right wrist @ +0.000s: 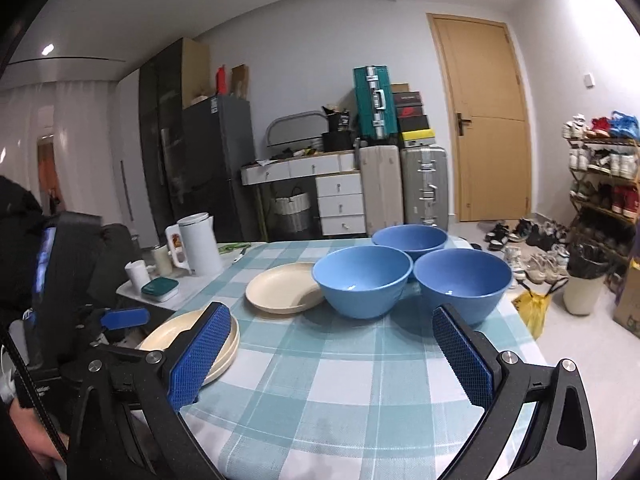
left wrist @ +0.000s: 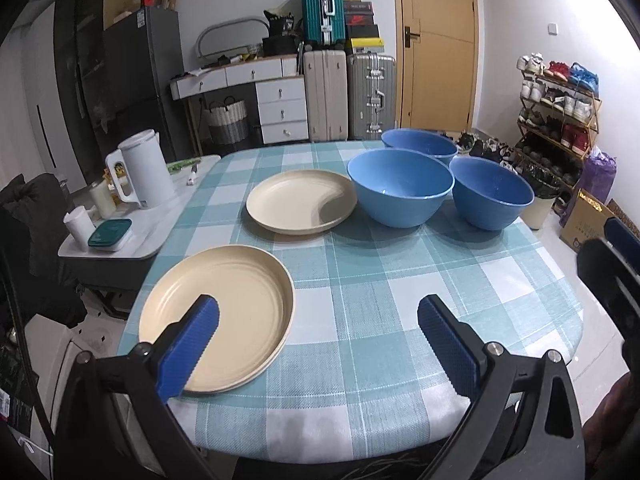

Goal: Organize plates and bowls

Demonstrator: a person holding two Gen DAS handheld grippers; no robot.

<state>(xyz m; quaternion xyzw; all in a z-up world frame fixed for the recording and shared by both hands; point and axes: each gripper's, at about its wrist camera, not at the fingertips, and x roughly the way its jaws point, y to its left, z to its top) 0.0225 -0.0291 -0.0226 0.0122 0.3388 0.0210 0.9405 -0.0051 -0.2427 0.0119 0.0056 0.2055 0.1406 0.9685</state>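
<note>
Two cream plates lie on the checked table (left wrist: 360, 300): a near plate (left wrist: 236, 304) at the front left and a far plate (left wrist: 300, 200) in the middle. Three blue bowls stand at the back right: a middle bowl (left wrist: 400, 188), a right bowl (left wrist: 492, 196) and a far bowl (left wrist: 420, 146). My left gripper (left wrist: 320, 320) is open and empty, its left finger above the near plate. My right gripper (right wrist: 332, 336) is open and empty above the table's front, with the near plate (right wrist: 160, 336), far plate (right wrist: 280, 288) and bowls (right wrist: 360, 280) ahead of it.
A low side table (left wrist: 132, 232) at the left holds a white kettle (left wrist: 144, 168), cups and a teal-lidded box (left wrist: 110, 234). Suitcases, drawers and a door stand behind. A shoe rack (left wrist: 560, 112), a bin and boxes are on the floor at the right.
</note>
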